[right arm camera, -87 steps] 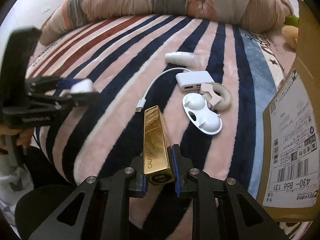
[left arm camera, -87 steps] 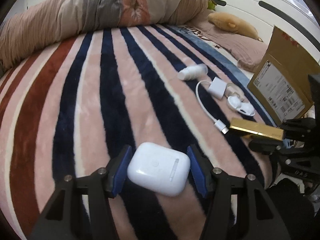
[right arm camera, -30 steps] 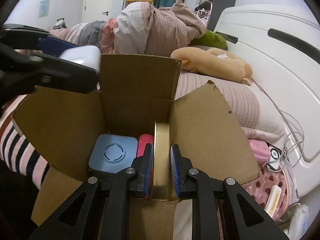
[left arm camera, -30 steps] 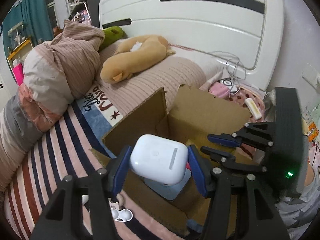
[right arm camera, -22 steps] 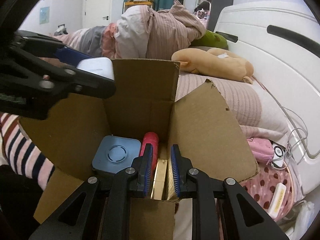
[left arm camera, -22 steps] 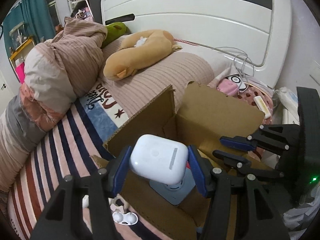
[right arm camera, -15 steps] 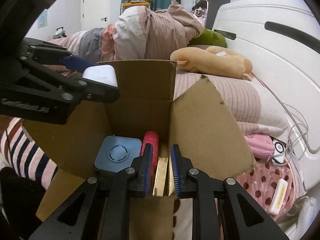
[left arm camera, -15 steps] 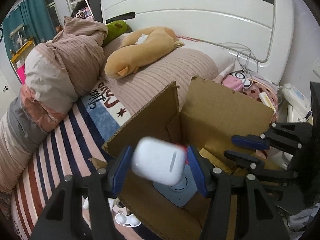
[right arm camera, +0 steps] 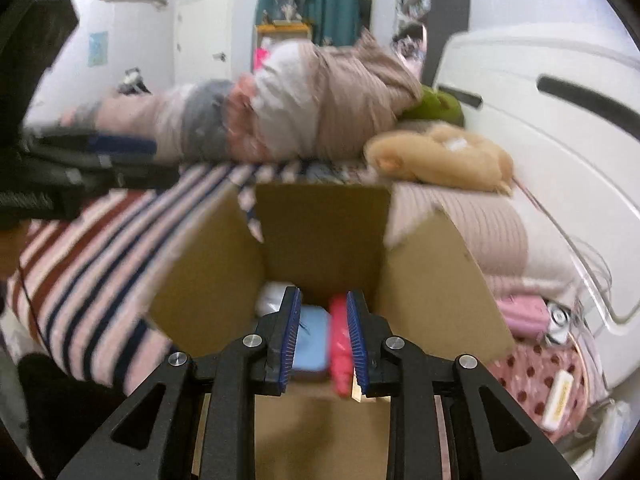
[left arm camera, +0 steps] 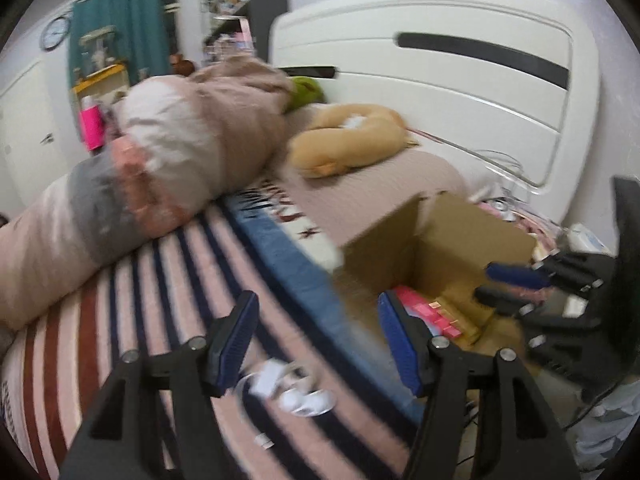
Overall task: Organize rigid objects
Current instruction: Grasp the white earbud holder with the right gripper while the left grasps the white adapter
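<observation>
My left gripper (left arm camera: 318, 312) hangs over the striped blanket (left arm camera: 168, 288) left of the cardboard box (left arm camera: 452, 240). Its jaws are opening and nothing is between them. Blurred small white objects (left arm camera: 296, 394) lie on the blanket below it. My right gripper (right arm camera: 323, 300) hovers over the open box (right arm camera: 324, 232). Its jaws are opening a little and its pads press on nothing. Inside the box lie a white case (right arm camera: 272, 298), a blue-grey case (right arm camera: 310, 340), a pink object (right arm camera: 339, 344) and a sliver of the gold bar (right arm camera: 355, 391).
A rolled duvet (left arm camera: 172, 152) and a tan plush toy (left arm camera: 352, 140) lie at the far side of the bed. The white headboard (left arm camera: 460, 80) stands behind the box. Pink dotted fabric with small items (right arm camera: 536, 364) sits right of the box.
The left gripper let go of the white case, which dropped into the box, then swung left over the blanket. The right gripper left the gold bar in the box, rose, and its jaws parted.
</observation>
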{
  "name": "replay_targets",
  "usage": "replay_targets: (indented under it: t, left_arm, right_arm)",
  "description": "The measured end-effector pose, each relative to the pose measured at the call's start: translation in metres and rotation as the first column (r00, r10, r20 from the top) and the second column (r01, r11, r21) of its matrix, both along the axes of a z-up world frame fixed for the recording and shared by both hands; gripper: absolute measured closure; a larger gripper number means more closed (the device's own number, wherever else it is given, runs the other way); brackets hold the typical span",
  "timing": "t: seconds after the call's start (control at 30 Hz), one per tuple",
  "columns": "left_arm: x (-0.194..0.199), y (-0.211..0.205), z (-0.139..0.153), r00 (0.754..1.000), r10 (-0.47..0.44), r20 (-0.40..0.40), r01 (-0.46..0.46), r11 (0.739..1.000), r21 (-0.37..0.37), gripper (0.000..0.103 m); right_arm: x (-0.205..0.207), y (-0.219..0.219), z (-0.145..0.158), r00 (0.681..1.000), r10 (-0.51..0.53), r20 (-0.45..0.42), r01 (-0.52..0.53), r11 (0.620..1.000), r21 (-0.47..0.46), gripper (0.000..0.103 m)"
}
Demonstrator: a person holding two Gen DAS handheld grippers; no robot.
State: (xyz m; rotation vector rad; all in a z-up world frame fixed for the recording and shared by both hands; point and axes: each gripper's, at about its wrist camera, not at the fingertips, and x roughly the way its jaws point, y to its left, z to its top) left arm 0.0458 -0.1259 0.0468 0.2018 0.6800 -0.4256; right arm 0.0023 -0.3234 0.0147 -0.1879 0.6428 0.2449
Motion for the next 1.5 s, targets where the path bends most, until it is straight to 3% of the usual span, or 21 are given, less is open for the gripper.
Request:
replay_targets:
  t: [0.1,0.27,0.4,0.5,0.63,0.7,0.77,0.83,0.9,1.0,1.13,1.3,1.5]
  left_arm:
    - [-0.006,0.044,-0.010,0.998,0.070,0.004,-0.070,0.998,-0.007,0.044]
    - [-0.010,0.113,-0.045,0.988,0.152,-0.030,-0.154,0.987,-0.042,0.044]
    - [-0.003,0.143,-0.080,0.981,0.180,-0.076,-0.186,0.980,-0.074,0.041]
    - [0.012,0.155,-0.111,0.978,0.171,-0.124,-0.183,0.978,-0.098,0.040]
    - [0.030,0.146,-0.145,0.983,0.085,-0.162,-0.104,0.988,-0.113,0.040]
    - [0.037,0.137,-0.156,0.982,0.027,-0.188,-0.052,0.990,-0.130,0.040]
    - [0.045,0.126,-0.167,0.977,-0.030,-0.211,-0.003,0.988,-0.155,0.040]
    - [0.053,0.114,-0.178,0.972,-0.051,-0.231,0.016,0.989,-0.149,0.040]
    - [0.063,0.103,-0.191,0.962,-0.063,-0.264,0.026,0.989,-0.144,0.040]
    - [0.075,0.093,-0.205,0.953,-0.056,-0.298,0.012,0.989,-0.145,0.041]
    - [0.080,0.080,-0.206,0.955,-0.083,-0.285,0.036,0.985,-0.169,0.042]
    - [0.084,0.077,-0.208,0.956,-0.079,-0.282,0.030,0.984,-0.176,0.059]
    - [0.073,0.082,-0.203,0.961,-0.072,-0.266,0.032,0.988,-0.154,0.064]
  right_arm:
    - [-0.006,0.028,0.014,0.997,0.071,0.037,-0.073,0.996,0.049,0.084]
    - [-0.008,0.098,0.015,0.974,0.224,0.022,-0.225,0.973,0.052,0.084]
    - [0.003,0.146,-0.011,0.948,0.310,-0.066,-0.307,0.950,0.059,0.083]
    - [0.016,0.170,-0.045,0.942,0.303,-0.142,-0.303,0.953,0.020,0.083]
    - [0.039,0.172,-0.096,0.937,0.245,-0.248,-0.253,0.968,0.000,0.083]
    - [0.049,0.168,-0.123,0.945,0.190,-0.266,-0.213,0.975,-0.061,0.082]
    - [0.056,0.165,-0.138,0.949,0.162,-0.271,-0.194,0.976,-0.096,0.073]
    - [0.064,0.160,-0.151,0.952,0.134,-0.275,-0.171,0.979,-0.114,0.057]
    - [0.072,0.150,-0.160,0.949,0.127,-0.290,-0.160,0.983,-0.093,0.057]
    - [0.072,0.144,-0.164,0.947,0.156,-0.282,-0.178,0.983,-0.053,0.057]
    - [0.068,0.143,-0.166,0.949,0.179,-0.260,-0.195,0.980,-0.039,0.060]
    - [0.066,0.143,-0.167,0.952,0.176,-0.251,-0.189,0.982,-0.030,0.061]
    - [0.062,0.143,-0.163,0.950,0.178,-0.258,-0.189,0.982,-0.020,0.066]
